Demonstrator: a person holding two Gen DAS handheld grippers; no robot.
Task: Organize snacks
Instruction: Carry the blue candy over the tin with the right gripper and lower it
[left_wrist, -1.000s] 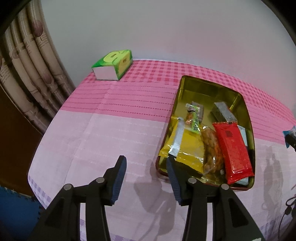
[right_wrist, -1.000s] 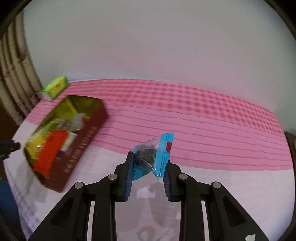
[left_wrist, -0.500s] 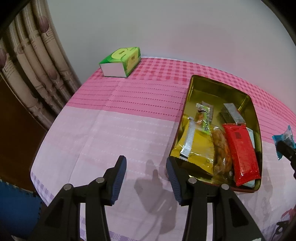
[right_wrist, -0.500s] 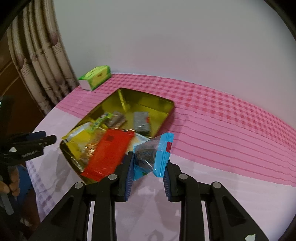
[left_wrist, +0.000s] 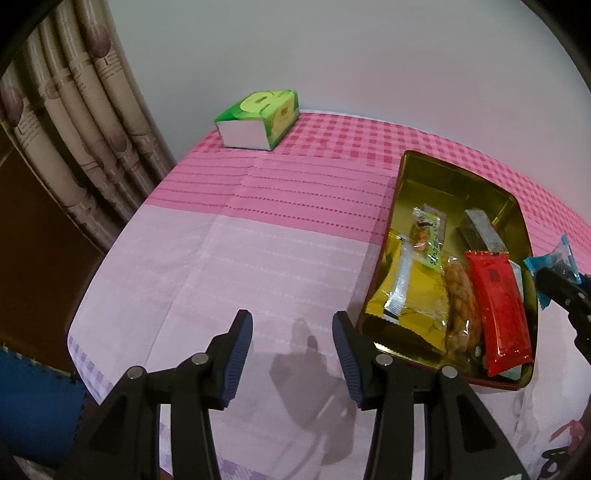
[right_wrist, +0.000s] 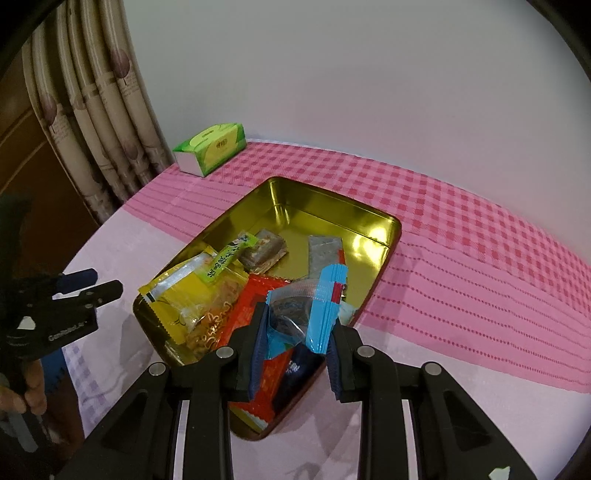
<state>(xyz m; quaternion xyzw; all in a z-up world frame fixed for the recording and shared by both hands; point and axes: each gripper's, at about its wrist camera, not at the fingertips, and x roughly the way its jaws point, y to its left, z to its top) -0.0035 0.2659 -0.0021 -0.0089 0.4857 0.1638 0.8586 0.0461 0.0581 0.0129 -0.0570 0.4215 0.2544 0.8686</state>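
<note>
Since a second ago, our right tool has carried the blue packet from over the bare pink cloth to above the near end of the gold tin. Its fingers are clamped on the packet, which hangs over the red wrapper. In the tin, yellow and green packets lie at nine o'clock of the red one, and silver bars at twelve. Our left tool hovers over the surface at the tin's nine o'clock, fingers apart, holding nothing. A green tissue box sits at the far edge.
</note>
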